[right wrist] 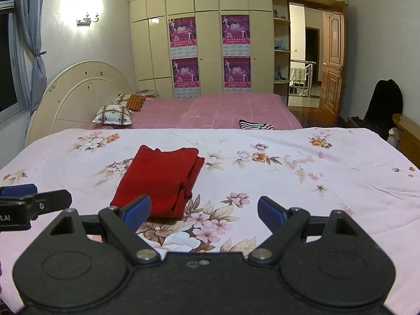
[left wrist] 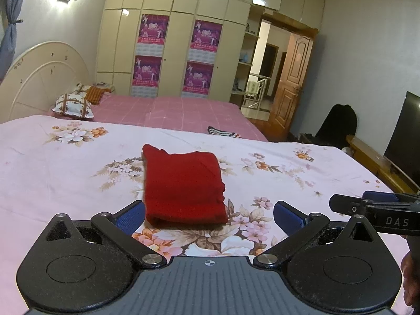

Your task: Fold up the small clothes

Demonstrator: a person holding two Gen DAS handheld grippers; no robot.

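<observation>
Both grippers (left wrist: 209, 216) (right wrist: 203, 211) spread, empty; red garment (left wrist: 183, 186) folded.

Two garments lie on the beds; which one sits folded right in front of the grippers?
The red garment, a plain folded rectangle on the floral sheet. The black-and-white striped garment lies farther back on the pink checked bed.

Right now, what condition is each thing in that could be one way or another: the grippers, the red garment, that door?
Left gripper: open, empty.
Right gripper: open, empty.
Red garment: folded, flat on the floral quilt.
Wooden door: open.
Wall lamp: on.
Curtain: tied back.
</observation>
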